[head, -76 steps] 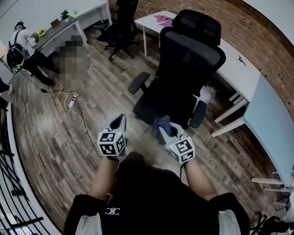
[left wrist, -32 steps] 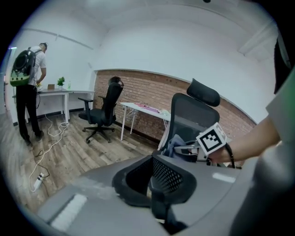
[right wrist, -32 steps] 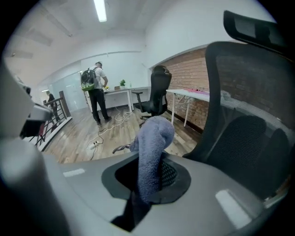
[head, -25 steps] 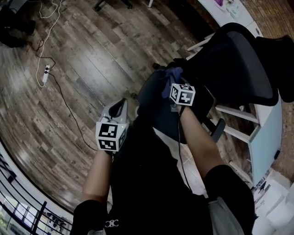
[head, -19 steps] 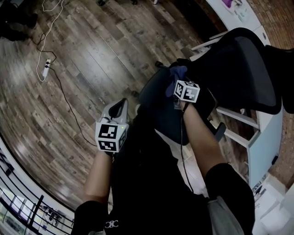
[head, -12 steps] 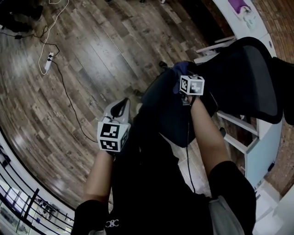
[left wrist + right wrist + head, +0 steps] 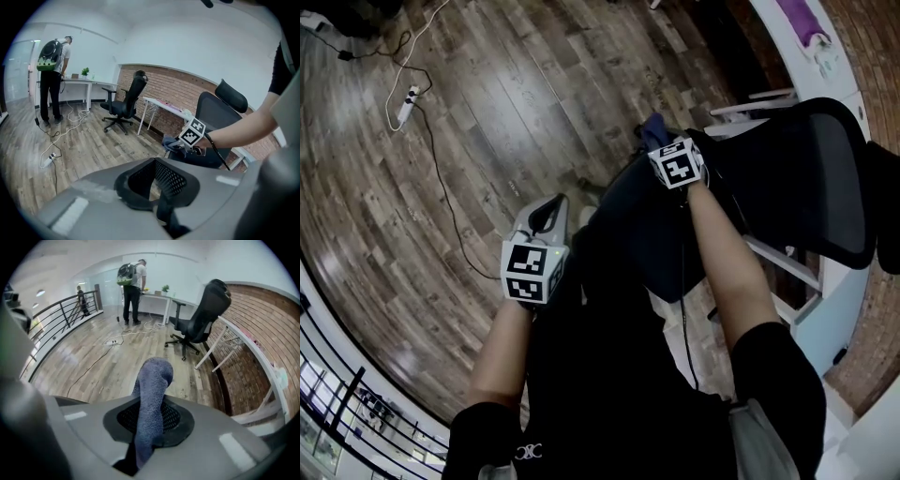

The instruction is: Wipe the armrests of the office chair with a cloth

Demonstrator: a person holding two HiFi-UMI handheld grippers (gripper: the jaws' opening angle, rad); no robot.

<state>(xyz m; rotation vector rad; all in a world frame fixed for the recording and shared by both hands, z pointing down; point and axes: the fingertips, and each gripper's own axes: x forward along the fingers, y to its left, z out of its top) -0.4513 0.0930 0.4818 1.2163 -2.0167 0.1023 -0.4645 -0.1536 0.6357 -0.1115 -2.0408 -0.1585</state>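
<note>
Two grippers, one cloth. The right gripper (image 7: 151, 427) has its fingers pinched on a blue cloth (image 7: 153, 390). A narrow fold sits between the pads, and the rest stands up loose ahead of the fingertips. The left gripper (image 7: 546, 214) has its fingers pressed together on nothing. It hangs over the wooden floor (image 7: 469, 122), well to the left of the office chair (image 7: 811, 178).

From the head view, the right fingers reach across the seat (image 7: 647, 234) to its far edge. Whether the cloth touches an armrest there cannot be told, since no armrest shows clearly beneath it.

Likely faults from here:
- **Cloth pulling free:** little of it is gripped, so a hard drag along the armrest may tug it out from between the fingers.
- **Missed surface:** the loose end leads the fingertips, so it may fold over and wipe only part of the pad, or brush the seat instead.
- **Chair movement:** nothing steadies the chair, and the idle left fingers are nowhere near it. Sideways pressure may turn or roll it away from the stroke.
</note>
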